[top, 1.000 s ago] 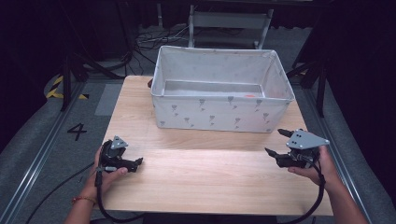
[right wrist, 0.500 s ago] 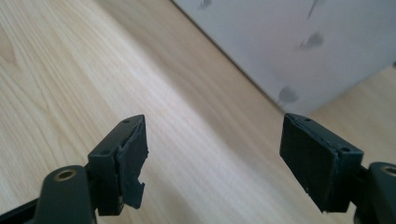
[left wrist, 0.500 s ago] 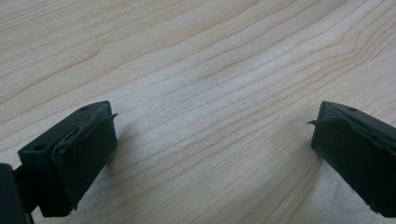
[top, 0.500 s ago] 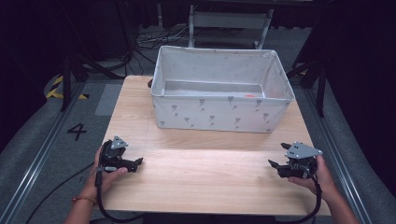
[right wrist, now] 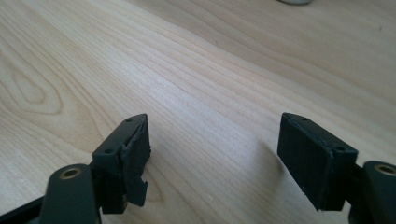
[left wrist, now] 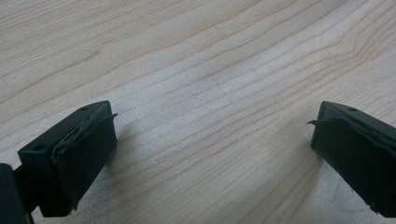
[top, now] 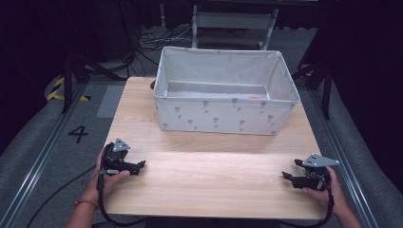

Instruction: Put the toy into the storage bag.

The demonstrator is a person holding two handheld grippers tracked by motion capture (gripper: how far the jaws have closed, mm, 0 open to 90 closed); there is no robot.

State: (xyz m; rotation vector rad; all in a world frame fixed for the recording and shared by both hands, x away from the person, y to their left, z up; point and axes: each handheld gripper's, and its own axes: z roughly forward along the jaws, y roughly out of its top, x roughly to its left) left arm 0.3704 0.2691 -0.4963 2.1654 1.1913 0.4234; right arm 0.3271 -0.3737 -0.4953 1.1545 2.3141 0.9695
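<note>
My left gripper rests on the wooden table near its front left corner, held by a hand. Its jaws point right and stand open over bare wood, as the left gripper view shows. My right gripper lies low near the front right corner, in the other hand, jaws pointing left. The right gripper view has its jaws wide apart with only wood grain between them. Neither holds anything.
A white fabric box with grey marks stands at the back of the table, a small red thing inside near its right end. A grey chair and cables sit behind. Floor rails run along both sides.
The right gripper has come down and toward the front edge, settling low on the table. The left gripper has stayed put.
</note>
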